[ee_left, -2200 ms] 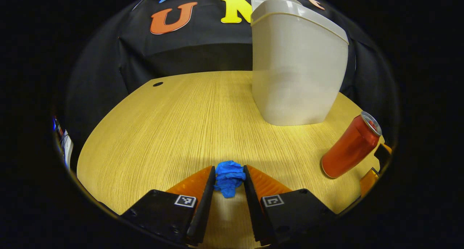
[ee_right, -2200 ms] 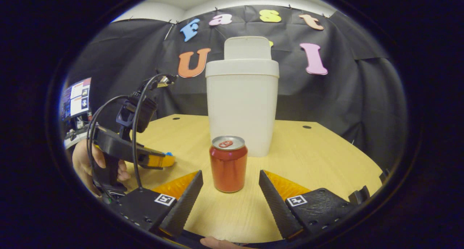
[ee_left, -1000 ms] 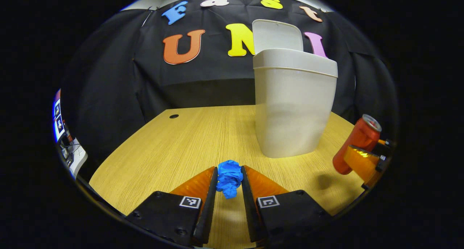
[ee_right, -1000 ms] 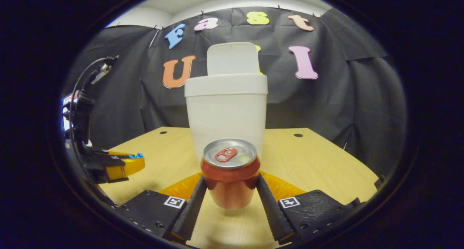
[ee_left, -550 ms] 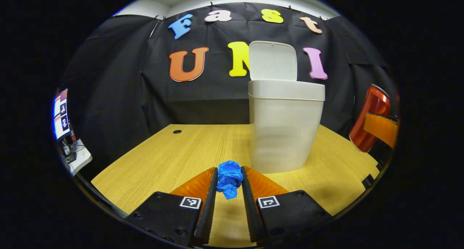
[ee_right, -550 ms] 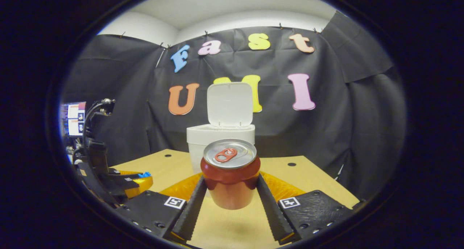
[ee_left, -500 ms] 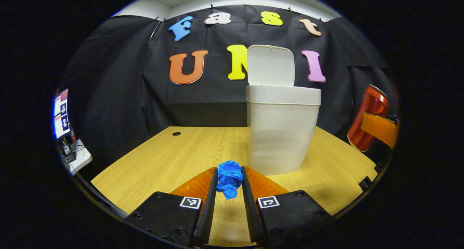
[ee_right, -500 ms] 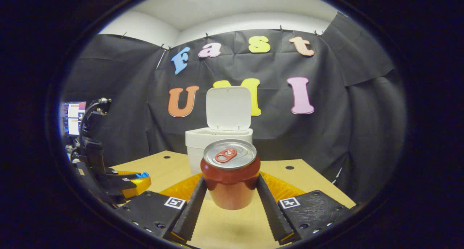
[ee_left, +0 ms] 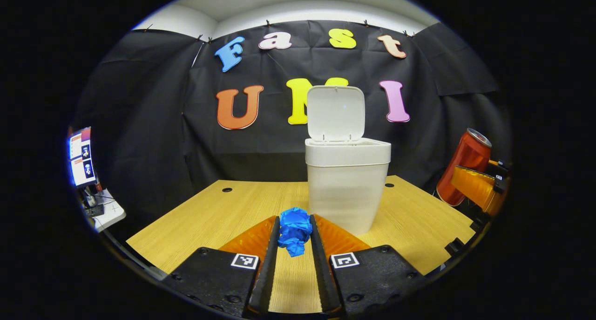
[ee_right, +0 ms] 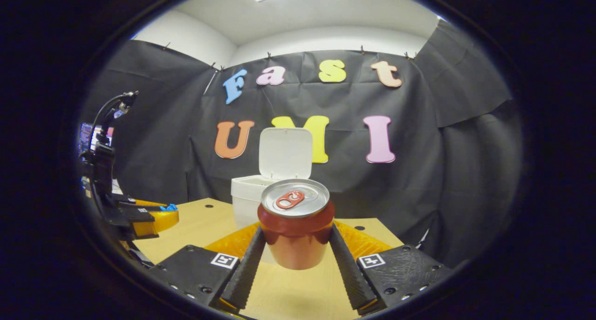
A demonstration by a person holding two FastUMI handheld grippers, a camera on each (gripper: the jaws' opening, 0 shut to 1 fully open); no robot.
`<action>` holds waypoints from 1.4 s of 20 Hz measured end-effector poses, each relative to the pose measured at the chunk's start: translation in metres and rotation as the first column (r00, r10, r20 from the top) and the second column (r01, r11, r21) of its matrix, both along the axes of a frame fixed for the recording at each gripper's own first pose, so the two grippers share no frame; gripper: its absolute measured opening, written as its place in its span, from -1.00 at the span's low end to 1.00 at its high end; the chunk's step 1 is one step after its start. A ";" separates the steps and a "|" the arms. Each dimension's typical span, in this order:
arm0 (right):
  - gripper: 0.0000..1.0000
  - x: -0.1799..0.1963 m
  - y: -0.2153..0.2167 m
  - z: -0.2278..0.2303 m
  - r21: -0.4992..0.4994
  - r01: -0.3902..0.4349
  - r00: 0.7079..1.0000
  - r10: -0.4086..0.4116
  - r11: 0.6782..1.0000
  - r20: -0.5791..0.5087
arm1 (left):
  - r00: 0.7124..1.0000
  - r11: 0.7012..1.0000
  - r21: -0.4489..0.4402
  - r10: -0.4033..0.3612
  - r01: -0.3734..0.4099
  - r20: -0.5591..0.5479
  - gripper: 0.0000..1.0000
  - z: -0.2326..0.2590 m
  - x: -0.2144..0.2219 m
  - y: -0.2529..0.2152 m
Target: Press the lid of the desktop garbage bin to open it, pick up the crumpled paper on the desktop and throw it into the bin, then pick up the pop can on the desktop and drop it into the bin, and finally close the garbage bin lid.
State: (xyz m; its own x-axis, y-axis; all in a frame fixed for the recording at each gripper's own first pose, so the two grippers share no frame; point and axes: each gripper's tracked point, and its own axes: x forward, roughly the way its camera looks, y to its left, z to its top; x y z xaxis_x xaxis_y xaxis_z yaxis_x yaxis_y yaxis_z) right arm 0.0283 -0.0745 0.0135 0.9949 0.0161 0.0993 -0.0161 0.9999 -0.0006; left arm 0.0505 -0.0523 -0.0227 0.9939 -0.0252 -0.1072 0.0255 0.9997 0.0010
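A: Black cloth hangs behind the wooden counter (ee_left: 219, 213) we work over, and the garbage bin (ee_left: 347, 185) stands on it ahead of our left tool (ee_left: 294, 236), slightly to its right, lid (ee_left: 335, 113) tipped up and back.

B: We read that as step 1 done. Our left tool has its 2 fingers closed on the crumpled paper (ee_left: 294, 230), held clear of the counter.

A: We think it sits low and short of the bin because the mouth is higher, so we would need to rise before letting go.

B: Our right tool (ee_right: 294, 245) clamps the pop can (ee_right: 296, 229) upright between both fingers, the bin behind it and a little to its left.

A: Held ready, we judge, so it can follow the paper in.

B: As for looks: the paper is a bright blue wad, tightly creased, bulging past the fingertips. The can is red with a silver top and red pull tab, undented as far as we can tell.
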 end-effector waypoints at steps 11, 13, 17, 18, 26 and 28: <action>0.58 0.008 -0.011 -0.019 0.029 -0.068 0.996 0.070 0.997 -0.051 | 0.999 0.997 -0.065 0.045 -0.046 -0.013 -0.15 0.025 0.033 0.003; 0.56 0.007 -0.017 -0.015 0.026 -0.053 0.998 0.053 0.998 -0.028 | 0.999 0.994 -0.101 0.026 -0.028 -0.019 -0.16 0.035 0.047 -0.003; 0.57 0.001 -0.019 -0.013 0.052 -0.083 0.996 0.084 0.995 -0.019 | 0.999 0.997 -0.077 -0.008 0.010 0.033 -0.15 0.073 0.088 -0.012; 0.58 -0.003 -0.014 -0.012 0.066 -0.113 0.993 0.115 0.991 -0.019 | 0.998 0.997 -0.071 -0.008 0.012 0.057 -0.15 0.084 0.099 -0.012; 0.56 -0.004 -0.041 -0.005 0.092 -0.090 0.996 0.091 0.992 -0.003 | 0.968 0.986 -0.068 -0.135 0.153 0.213 -0.14 0.141 0.202 -0.056; 0.56 -0.003 -0.050 -0.005 0.099 -0.071 0.997 0.071 0.993 0.000 | 0.963 0.987 -0.050 -0.136 0.152 0.232 -0.12 0.145 0.218 -0.064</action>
State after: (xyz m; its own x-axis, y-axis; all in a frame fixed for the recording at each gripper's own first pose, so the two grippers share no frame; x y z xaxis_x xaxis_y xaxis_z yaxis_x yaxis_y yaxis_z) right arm 0.0254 -0.1249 0.0088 0.9919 0.0771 0.1006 -0.0871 0.9913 0.0988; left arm 0.2685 -0.1167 0.1222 0.9773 -0.1693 0.1276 0.1759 0.9835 -0.0427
